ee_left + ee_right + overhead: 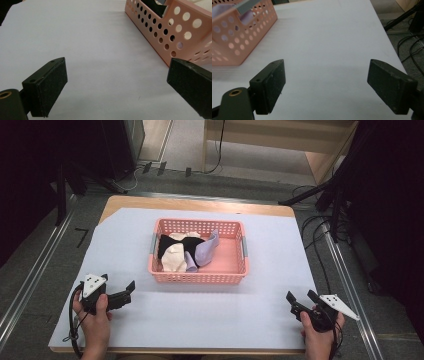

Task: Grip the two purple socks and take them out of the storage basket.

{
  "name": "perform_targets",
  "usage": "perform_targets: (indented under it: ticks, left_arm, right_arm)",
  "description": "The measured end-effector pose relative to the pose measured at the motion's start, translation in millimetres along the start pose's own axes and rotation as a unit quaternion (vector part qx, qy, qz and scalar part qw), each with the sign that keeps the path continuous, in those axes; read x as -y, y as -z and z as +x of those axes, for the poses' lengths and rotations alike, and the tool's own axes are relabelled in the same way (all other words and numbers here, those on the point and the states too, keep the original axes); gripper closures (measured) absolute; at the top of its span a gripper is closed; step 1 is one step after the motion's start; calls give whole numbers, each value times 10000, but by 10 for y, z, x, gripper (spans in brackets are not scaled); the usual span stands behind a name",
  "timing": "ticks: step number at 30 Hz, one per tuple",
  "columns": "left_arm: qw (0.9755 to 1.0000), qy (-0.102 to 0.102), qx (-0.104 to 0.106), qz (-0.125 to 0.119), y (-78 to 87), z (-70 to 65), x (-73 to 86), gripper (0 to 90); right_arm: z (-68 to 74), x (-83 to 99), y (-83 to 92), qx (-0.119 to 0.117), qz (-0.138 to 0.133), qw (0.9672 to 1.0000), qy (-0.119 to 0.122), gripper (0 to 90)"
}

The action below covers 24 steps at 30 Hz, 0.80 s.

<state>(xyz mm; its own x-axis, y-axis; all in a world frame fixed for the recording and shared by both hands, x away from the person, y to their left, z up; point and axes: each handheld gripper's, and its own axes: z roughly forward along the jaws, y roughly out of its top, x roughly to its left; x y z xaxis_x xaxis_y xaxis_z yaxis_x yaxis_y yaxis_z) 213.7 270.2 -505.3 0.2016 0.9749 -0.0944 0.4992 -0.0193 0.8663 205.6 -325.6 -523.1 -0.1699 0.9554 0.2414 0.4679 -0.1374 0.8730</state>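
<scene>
Sitting in the middle of the tabletop (pixel 125 245), which has a big white sheet over it, is a pink basket (pixel 197 275) with lots of little round holes in its walls. Inside the basket lies a small pile of socks: a black sock (pixel 172 243), a cream sock (pixel 172 258) and a light purple sock (pixel 206 251), all bunched up and touching each other on the left side of the basket. A person holds one pair of tongs in each hand near the front edge of the tabletop. The left tongs (pixel 122 296) are on the left, pointing toward the basket's front left corner and staying a little way off from it. Their jaws are wide apart and hold nothing, with just the white sheet between them. The right tongs (pixel 300 296) are over on the right, farther from the basket. Their jaws are also wide apart and hold nothing. In the left gripper view the basket's corner is close by on the right, and in the right gripper view the basket sits off to the upper left.
</scene>
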Motion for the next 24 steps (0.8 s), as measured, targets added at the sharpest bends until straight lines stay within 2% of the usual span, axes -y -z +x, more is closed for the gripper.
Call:
perform_targets:
  ticks: [2, 4, 6, 11, 13, 17, 19, 20, 21, 24]
  left_arm:
    - [10000, 26, 2, 15, -1, 7, -2, 38]
    - [10000, 11, 10, 3, -2, 5, -1, 38]
    - [10000, 15, 3, 23, -5, -2, -3, 38]
    - [10000, -11, 7, 2, 0, -1, 1, 38]
    - [10000, -7, 2, 5, -3, 0, 0, 38]
    - [10000, 11, 22, 17, -4, 4, -2, 38]
    - [10000, 22, 26, 18, -4, 2, -2, 38]
    - [10000, 29, 23, 15, -6, 2, -2, 38]
    - [10000, 29, 23, 15, -6, 2, -2, 38]
    - [10000, 31, 21, 12, -6, 2, -1, 38]
  right_arm:
    - [18, -1, -4, 65, -14, 10000, 7, 155]
    - [86, -4, -26, 170, -20, 9997, 188, 151]
    - [119, -13, -26, 165, -13, 9997, 170, 151]
    - [297, -144, -32, -7, -140, 9994, 321, 173]
    - [323, -167, -41, -65, -138, 9994, 314, 181]
    - [450, -228, -102, -267, -142, 9990, 336, 256]
    - [532, -249, -133, -291, -179, 9985, 439, 298]
    - [616, -278, -164, -298, -210, 9982, 476, 327]
    - [616, -278, -164, -298, -210, 9982, 476, 327]
    - [769, -366, -202, -332, -404, 9975, 467, 391]
